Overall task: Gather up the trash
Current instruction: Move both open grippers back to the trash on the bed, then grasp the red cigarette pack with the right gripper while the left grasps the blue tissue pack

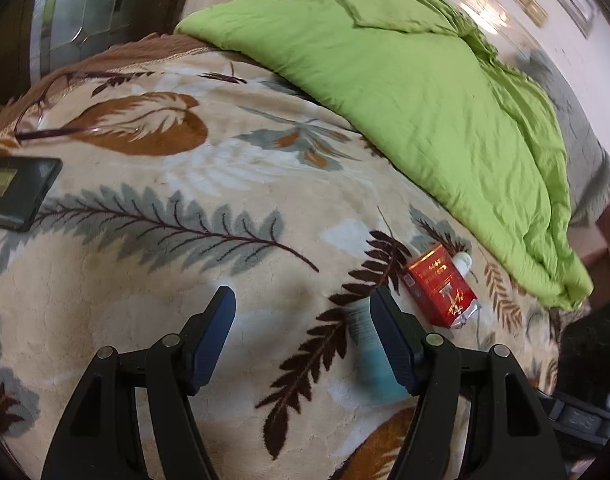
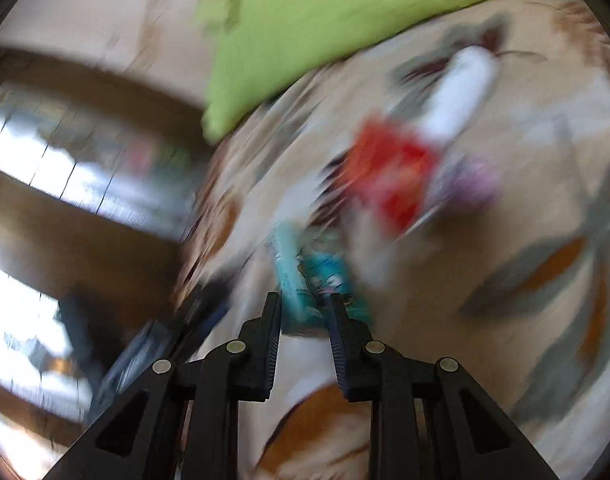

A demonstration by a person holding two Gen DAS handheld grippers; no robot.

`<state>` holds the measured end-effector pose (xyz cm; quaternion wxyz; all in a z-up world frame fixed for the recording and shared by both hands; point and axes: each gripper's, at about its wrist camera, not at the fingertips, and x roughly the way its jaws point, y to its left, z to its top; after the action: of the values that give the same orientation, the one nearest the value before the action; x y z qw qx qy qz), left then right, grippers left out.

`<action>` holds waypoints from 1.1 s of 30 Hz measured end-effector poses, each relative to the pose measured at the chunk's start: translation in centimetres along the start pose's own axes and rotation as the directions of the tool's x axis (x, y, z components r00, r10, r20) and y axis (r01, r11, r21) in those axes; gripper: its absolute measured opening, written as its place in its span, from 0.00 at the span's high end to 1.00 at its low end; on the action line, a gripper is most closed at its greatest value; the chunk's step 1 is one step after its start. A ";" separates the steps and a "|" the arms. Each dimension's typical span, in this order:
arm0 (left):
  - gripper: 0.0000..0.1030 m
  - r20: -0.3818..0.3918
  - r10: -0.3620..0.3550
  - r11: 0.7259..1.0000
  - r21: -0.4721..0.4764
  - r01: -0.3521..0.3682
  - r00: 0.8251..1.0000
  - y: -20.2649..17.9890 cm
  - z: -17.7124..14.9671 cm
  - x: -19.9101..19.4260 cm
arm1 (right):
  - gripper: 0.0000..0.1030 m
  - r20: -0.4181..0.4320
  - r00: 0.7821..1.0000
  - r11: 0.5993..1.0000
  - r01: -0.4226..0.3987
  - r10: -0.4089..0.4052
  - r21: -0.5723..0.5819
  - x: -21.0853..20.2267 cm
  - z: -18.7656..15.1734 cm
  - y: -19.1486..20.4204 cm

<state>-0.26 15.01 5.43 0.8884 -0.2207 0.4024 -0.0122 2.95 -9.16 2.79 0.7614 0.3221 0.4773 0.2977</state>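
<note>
The left gripper (image 1: 303, 334) hovers with fingers apart over the bed blanket (image 1: 145, 280), while the right gripper (image 2: 305, 334) clamps the teal wrapper (image 2: 311, 280); the red packet (image 1: 441, 284) remains at 1 o'clock for collection.

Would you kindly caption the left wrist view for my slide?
Open left gripper hovers over a leaf-print blanket, near a red packet and teal tube.

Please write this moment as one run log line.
left gripper: open, above leaf-patterned blanket | right gripper: around teal plastic packet, view blurred | red paper carton: on blanket
</note>
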 end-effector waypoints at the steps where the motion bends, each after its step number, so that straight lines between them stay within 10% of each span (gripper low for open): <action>1: 0.33 -0.010 -0.008 1.000 0.000 0.008 1.000 -0.1 0.1 0.2 | 0.74 0.008 1.000 0.999 0.007 -0.007 -0.037 -0.5 -0.1 0.8; 4: 0.33 -0.023 -0.013 1.000 0.015 0.014 1.000 -0.6 -0.1 0.6 | 0.74 0.112 0.989 0.985 0.113 -0.099 -0.130 -3.0 1.5 2.2; 11: 0.32 -0.078 -0.026 0.999 0.045 0.030 0.997 -1.5 -0.9 2.0 | 0.51 0.233 0.886 0.837 0.457 -0.400 -0.302 -2.8 6.1 2.2; 18: 0.32 -0.102 -0.031 0.999 0.029 0.034 0.994 -1.2 -0.9 2.6 | 0.51 0.114 0.900 0.862 0.435 -0.420 -0.261 0.3 8.7 -1.6; 24: 0.32 -0.103 -0.019 0.999 0.043 0.024 0.995 -1.4 -1.0 2.8 | 0.63 0.026 0.955 0.915 0.292 -0.297 -0.279 1.3 6.9 -0.1; 33: 0.32 -0.086 -0.041 0.996 0.073 0.047 0.995 -2.1 -1.2 2.3 | 0.77 0.049 0.937 0.898 0.346 -0.347 -0.272 3.3 6.4 0.4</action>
<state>0.81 12.23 3.93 0.8779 -0.1953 0.4336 -0.0563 9.98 -7.72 3.43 0.8394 0.1225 0.4811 0.2214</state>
